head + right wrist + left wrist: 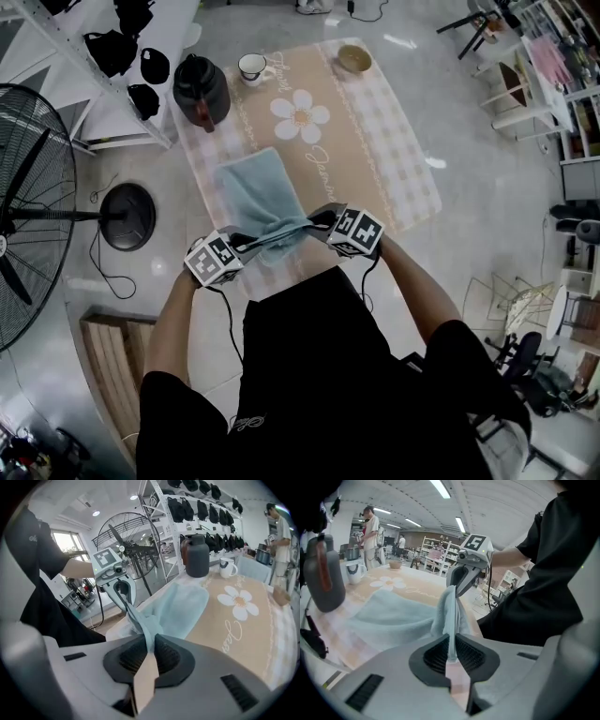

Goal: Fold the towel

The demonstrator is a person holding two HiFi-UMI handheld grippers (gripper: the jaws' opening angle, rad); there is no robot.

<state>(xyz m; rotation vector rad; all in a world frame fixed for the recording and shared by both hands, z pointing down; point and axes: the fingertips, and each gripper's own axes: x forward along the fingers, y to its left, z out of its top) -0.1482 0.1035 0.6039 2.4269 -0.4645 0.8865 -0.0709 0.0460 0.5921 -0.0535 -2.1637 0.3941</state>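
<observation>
Closest to me, just off the table's near edge, both grippers are clenched on the towel. The left gripper has a thin upright fold of the pale blue cloth pinched between its ribbed pads. The right gripper bites a similar pleat from the other side. From the head view the near edge is raised off the tablecloth and gathered between the two grips. The rest of the towel lies flat, running away from me towards the printed flower.

I judge this cloth to be light, soft and quite limp. It sags wherever it is unsupported and will not keep a straight edge by itself. The pads hold it by friction alone, so I want a full pinch at each near corner, not the loose middle. I would also keep the two grips well apart so the edge hangs taut. The pile may drag on the tablecloth, so lifting suits it better than sliding.

Farther off, clear of the towel, a dark jug stands at the far left. A white mug is beside it, and a small bowl sits at the far end.
</observation>
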